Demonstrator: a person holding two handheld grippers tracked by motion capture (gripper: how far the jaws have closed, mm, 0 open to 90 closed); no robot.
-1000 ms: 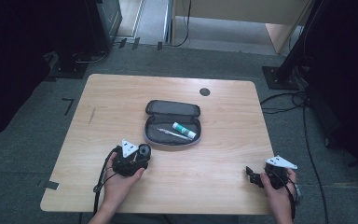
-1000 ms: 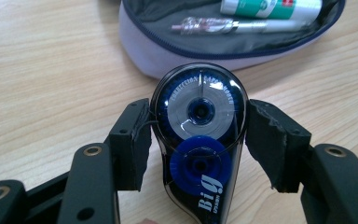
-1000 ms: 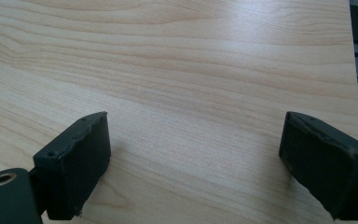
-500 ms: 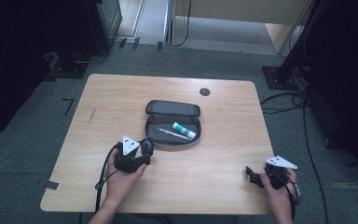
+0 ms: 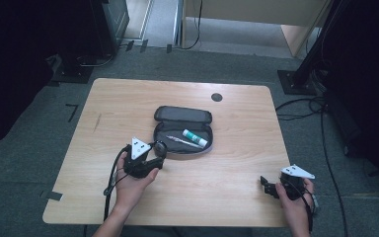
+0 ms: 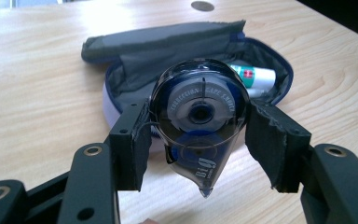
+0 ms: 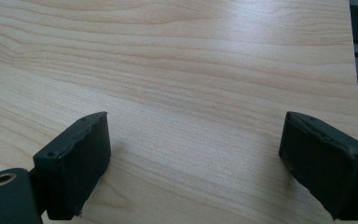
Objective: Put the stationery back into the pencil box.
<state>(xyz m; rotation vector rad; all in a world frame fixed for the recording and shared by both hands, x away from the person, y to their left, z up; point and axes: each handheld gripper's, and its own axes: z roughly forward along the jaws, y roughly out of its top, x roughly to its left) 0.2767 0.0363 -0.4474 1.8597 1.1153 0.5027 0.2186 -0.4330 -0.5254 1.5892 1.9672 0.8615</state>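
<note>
Left hand-held gripper (image 6: 199,140) clamped on correction tape roller (image 6: 199,119), now lifted closer to the open pencil case (image 5: 182,129). Looks headed inside. Right hand-held gripper (image 7: 193,163) wide open, empty, far off on the surface (image 5: 237,163).

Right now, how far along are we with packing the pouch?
Done: the pouch lies open on the table, with a white tube and a pen inside. In hand: the left gripper clamps the correction tape roller, held just short of the pouch. Left: set the roller inside and close the pouch. The right gripper is open over bare table.
</note>
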